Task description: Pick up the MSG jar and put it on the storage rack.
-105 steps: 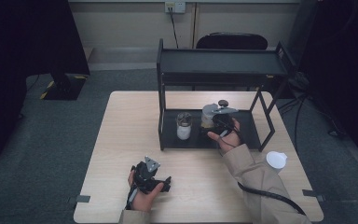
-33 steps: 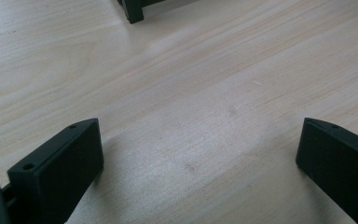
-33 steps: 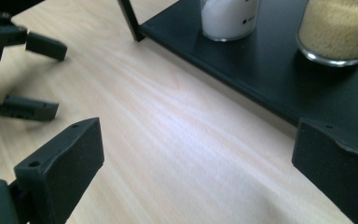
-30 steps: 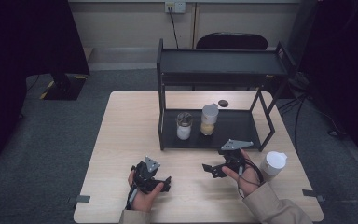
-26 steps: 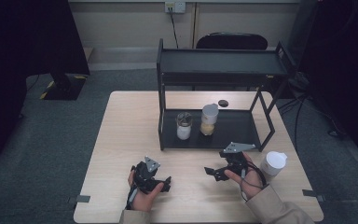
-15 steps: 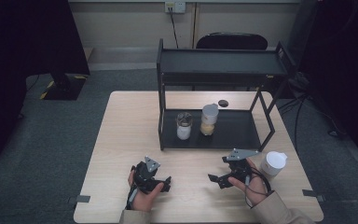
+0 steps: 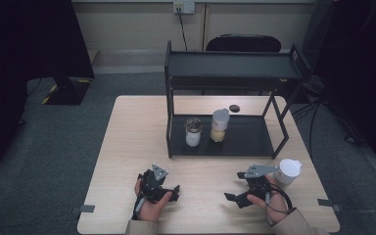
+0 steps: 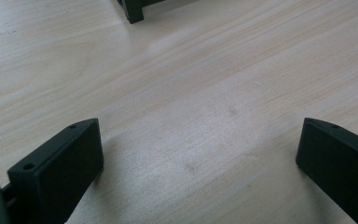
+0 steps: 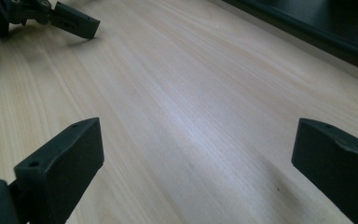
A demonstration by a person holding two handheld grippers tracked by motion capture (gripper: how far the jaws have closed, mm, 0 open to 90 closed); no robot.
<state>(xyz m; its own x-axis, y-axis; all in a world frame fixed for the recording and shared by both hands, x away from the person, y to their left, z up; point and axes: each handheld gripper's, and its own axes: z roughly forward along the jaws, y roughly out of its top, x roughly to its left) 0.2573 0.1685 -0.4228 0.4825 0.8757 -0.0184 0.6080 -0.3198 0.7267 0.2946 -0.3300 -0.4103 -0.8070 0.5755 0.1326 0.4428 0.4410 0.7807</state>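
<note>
On the near half of the table, both tools rest low over bare wood.

Left gripper [image 7: 169,192]: held at the near left of the table [image 7: 127,147], lying just above the wood; its own view [image 8: 198,154] shows the two black jaws spread wide with nothing between them but bare tabletop.

Right gripper [image 7: 235,199]: held at the near right, pointing left toward the other tool; in its own view [image 9: 193,158] the jaws stand wide apart and grip nothing, and the left gripper's jaw shows at the far left corner of that view.

Hands: the left hand [image 7: 149,205] and the right hand [image 7: 274,203] each wrap a tool from the near edge.

White cup [image 7: 289,171]: upright on the table just right of the right gripper, close to it; whether it touches the hand I cannot tell.

Rack [image 7: 235,66]: a black two-level shelf at the far middle of the table, well apart from both tools.

White-lidded jar [image 7: 220,125]: on the rack's lower shelf, pale yellow contents, just right of the small jar.

Small jar [image 7: 193,132]: on the lower shelf toward its left end, white contents.

Dark disc [image 7: 234,107]: lies on the table behind the rack's lower shelf.
</note>
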